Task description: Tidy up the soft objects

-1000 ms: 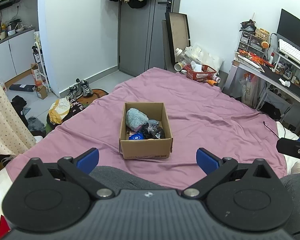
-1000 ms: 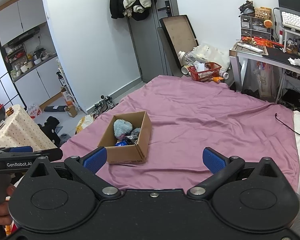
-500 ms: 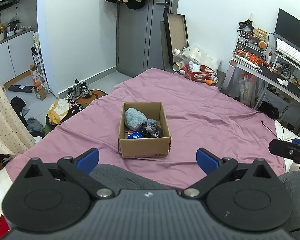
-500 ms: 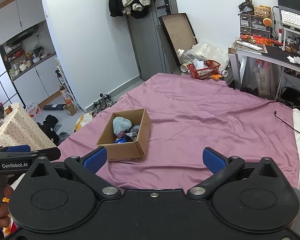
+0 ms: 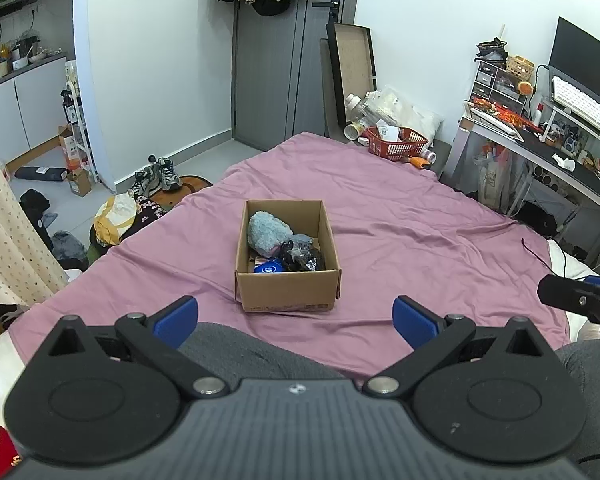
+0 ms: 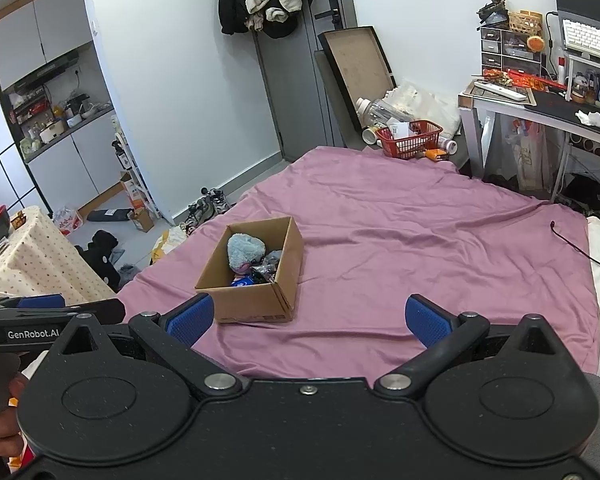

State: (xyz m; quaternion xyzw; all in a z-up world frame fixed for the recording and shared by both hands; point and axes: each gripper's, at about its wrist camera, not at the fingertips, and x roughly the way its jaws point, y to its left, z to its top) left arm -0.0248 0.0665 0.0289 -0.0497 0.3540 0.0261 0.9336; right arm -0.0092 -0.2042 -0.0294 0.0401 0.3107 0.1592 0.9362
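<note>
A plain brown cardboard box [image 5: 288, 254], open at the top with straight walls, sits on the wrinkled mauve bedsheet [image 5: 400, 240] near the middle of the bed. Inside it lies a fuzzy pale-blue plush [image 5: 268, 232] against the far left corner, with a crumpled dark, shiny bundle [image 5: 302, 258] beside it and a round blue item [image 5: 269, 267] by the near wall; what lies underneath is hidden. The left gripper [image 5: 295, 315] is held low over a grey-trousered knee [image 5: 244, 354], its blue ribbed pads spread wide with nothing between them, the box just ahead. The right gripper [image 6: 309, 317] is likewise wide open and empty, with the box ahead and to its left. The sheet between grippers and box is bare. At the far edge of the bed stands a red mesh basket [image 5: 398, 144], with bottles and bags piled behind it, and a cluttered desk [image 5: 548, 148] to the right. Shoes [image 5: 156, 178] and bags litter the floor on the left.
</note>
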